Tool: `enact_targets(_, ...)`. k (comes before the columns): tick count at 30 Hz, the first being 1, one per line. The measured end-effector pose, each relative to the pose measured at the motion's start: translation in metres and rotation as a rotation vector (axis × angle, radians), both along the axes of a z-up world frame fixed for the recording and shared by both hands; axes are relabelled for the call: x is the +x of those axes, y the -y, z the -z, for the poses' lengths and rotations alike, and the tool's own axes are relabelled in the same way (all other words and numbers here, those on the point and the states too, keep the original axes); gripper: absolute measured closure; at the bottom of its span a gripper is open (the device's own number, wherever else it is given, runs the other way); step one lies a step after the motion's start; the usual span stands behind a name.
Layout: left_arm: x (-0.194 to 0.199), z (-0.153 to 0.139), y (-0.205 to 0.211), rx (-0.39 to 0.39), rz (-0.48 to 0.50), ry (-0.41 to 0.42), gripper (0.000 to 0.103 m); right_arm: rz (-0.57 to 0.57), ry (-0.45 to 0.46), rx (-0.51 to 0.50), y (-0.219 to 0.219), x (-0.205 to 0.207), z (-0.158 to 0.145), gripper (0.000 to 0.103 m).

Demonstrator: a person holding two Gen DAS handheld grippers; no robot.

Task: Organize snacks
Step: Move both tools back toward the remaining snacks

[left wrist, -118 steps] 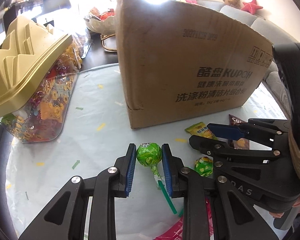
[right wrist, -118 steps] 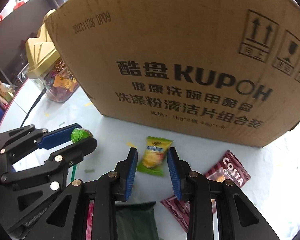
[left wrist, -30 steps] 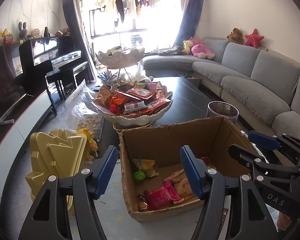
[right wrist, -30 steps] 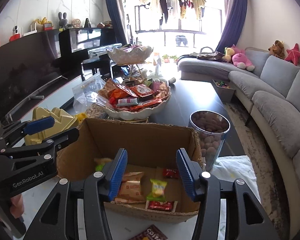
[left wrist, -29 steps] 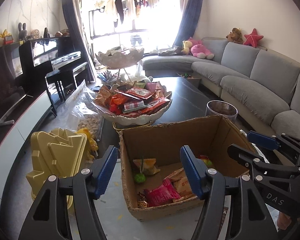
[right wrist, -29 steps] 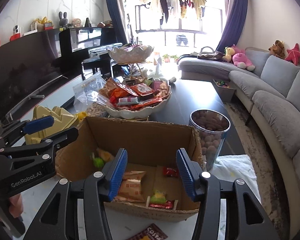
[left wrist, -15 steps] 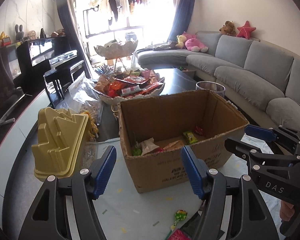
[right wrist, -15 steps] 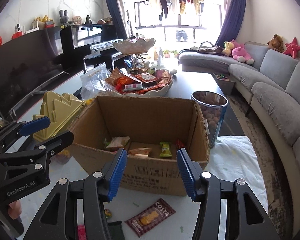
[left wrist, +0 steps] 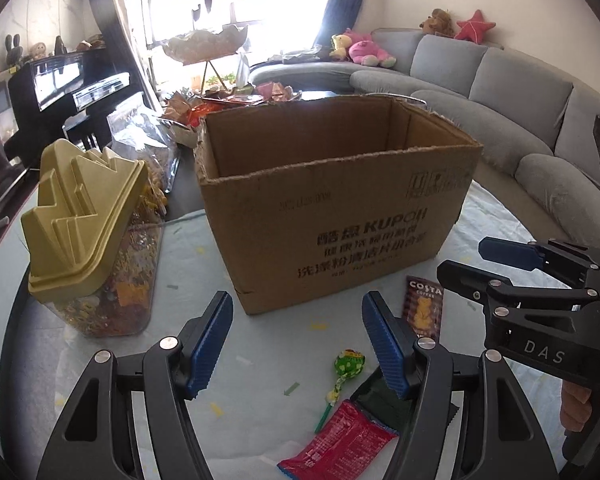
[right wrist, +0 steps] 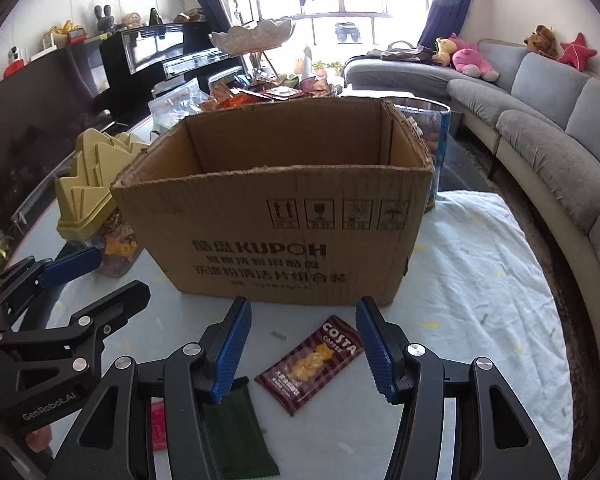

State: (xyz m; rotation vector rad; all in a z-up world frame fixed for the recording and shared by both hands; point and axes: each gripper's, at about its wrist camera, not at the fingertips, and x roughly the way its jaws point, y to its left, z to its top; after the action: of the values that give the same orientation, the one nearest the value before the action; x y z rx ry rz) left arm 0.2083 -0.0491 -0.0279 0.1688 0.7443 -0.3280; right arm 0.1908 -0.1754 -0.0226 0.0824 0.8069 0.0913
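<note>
Left gripper (left wrist: 296, 344) and right gripper (right wrist: 300, 344) both gape, empty. Green lollipop (left wrist: 349, 364) at 5 o'clock of cardboard box (left wrist: 332, 208); Costa packet (right wrist: 314, 362) at 6 o'clock

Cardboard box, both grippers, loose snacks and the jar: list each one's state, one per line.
Cardboard box: upright, top open.
Left gripper: open, empty.
Right gripper: open, empty.
Costa packet: flat on the cloth, outside the box.
Green lollipop: lying on the cloth.
Red packet: flat, sealed.
Dark green packet: flat, partly under a finger.
Candy jar: gold lid on.
</note>
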Motion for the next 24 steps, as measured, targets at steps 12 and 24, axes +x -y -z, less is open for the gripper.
enact_targets(12, 0.0, 0.041, 0.011, 0.005, 0.06, -0.106, 0.038, 0.054, -0.102, 0.009, 0.004, -0.006, 0.039, 0.043)
enact_targets(24, 0.011, 0.068, 0.012, -0.036, 0.067, -0.191, 0.05, 0.055, -0.148, 0.003, 0.004, -0.004, 0.059, 0.043)
